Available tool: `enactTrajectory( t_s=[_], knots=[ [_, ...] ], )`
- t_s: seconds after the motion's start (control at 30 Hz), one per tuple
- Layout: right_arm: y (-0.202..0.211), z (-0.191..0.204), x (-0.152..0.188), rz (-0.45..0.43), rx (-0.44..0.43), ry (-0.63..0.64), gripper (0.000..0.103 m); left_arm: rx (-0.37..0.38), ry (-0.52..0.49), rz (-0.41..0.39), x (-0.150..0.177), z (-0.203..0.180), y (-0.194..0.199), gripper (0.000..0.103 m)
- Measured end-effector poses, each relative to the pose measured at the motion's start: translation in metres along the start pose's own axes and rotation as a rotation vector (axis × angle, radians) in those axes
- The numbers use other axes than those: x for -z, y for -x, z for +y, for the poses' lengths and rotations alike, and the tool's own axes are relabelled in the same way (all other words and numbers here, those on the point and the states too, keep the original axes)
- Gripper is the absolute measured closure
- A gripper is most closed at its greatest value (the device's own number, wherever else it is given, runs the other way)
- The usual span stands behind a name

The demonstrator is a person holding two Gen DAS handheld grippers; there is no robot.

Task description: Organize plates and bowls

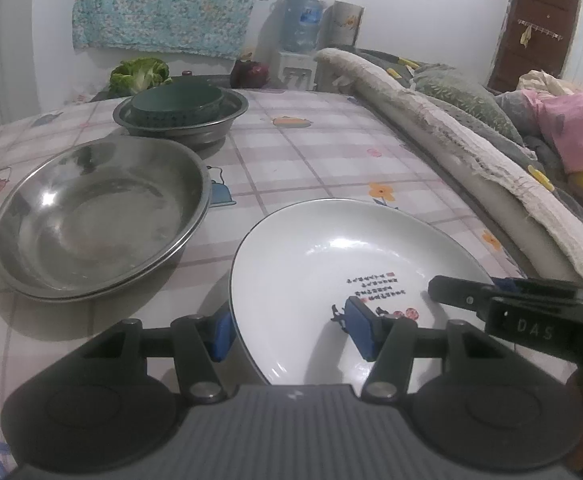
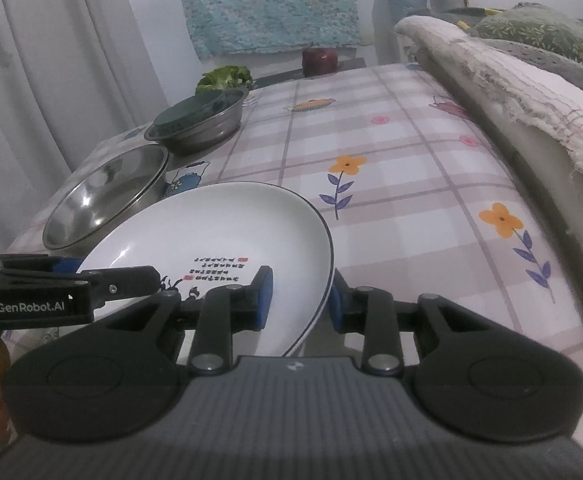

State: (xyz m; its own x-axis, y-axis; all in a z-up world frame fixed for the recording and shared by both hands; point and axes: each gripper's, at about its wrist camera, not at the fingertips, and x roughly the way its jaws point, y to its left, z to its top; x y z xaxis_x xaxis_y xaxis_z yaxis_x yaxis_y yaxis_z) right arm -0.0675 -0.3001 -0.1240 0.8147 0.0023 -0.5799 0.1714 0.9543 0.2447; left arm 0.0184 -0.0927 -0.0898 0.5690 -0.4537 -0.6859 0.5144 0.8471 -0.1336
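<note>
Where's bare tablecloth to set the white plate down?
Free: the checked tablecloth between the white plate and the rolled bedding, running to the table's far end. Crowded: the left side, where the empty steel basin and the steel basin holding green bowls sit close together.

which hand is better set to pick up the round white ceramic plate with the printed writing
Right, probably. The right gripper has its pads close on either side of the white plate rim; the left gripper straddles the opposite rim with pads wide apart, so it must close further.
</note>
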Motion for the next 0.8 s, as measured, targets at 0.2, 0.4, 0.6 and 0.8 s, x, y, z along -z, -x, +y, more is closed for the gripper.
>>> enactTrajectory(
  t_s=[0.2, 0.4, 0.6, 0.8],
  knots=[
    [0.012, 0.003, -0.004, -0.023, 0.006, 0.010, 0.074, 0.001, 0.016, -0.035, -0.005, -0.003, 0.013, 0.046],
    [0.023, 0.011, -0.015, -0.055, -0.005, 0.015, 0.074, -0.006, 0.038, -0.083, -0.015, 0.003, 0.028, 0.046],
    [0.022, 0.029, -0.037, -0.086, -0.039, 0.033, 0.074, -0.037, 0.072, -0.134, -0.027, 0.019, 0.045, 0.046],
    [-0.002, 0.062, -0.065, -0.086, -0.109, 0.072, 0.074, -0.097, 0.148, -0.183, -0.038, 0.058, 0.059, 0.046]
  ],
)
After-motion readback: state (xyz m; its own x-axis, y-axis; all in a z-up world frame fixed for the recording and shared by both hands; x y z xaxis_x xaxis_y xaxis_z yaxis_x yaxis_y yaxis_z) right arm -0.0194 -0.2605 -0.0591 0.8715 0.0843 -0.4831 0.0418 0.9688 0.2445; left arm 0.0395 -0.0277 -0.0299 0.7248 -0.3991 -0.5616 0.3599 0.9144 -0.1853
